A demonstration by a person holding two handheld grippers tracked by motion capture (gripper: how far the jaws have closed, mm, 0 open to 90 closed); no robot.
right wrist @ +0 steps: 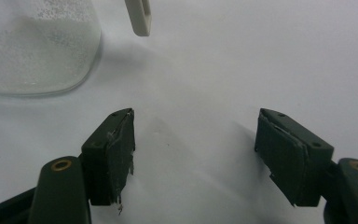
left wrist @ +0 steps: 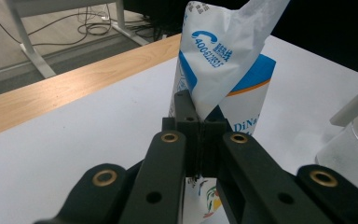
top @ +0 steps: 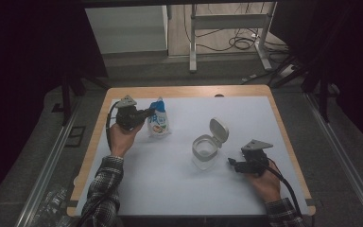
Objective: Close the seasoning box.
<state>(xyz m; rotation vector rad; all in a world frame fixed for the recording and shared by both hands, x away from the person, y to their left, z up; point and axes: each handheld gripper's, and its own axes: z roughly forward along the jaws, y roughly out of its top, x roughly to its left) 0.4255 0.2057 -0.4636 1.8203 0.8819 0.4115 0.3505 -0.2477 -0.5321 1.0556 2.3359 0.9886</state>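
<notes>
A white and blue refill pouch [top: 158, 122] stands at the back left of the white mat [top: 179, 189]. My left gripper [top: 149, 113] comes at it from the left. In the left gripper view the jaws [left wrist: 200, 126] are pressed together on a fold of the pouch [left wrist: 223, 65] near its crumpled top. A clear jar [top: 205, 150] with white powder and a flipped-up white lid [top: 219, 130] stands mid-mat. My right gripper [top: 231, 162] rests just right of the jar. Its jaws [right wrist: 196, 149] stand open over bare mat, with the jar [right wrist: 32, 46] ahead to the left.
The mat lies on a wooden table [top: 170, 92] whose edge shows at the back and sides. Behind the table are a white desk frame [top: 227, 23] and cables on the floor [top: 238, 42]. The jar's side [left wrist: 354, 140] shows at the right of the left gripper view.
</notes>
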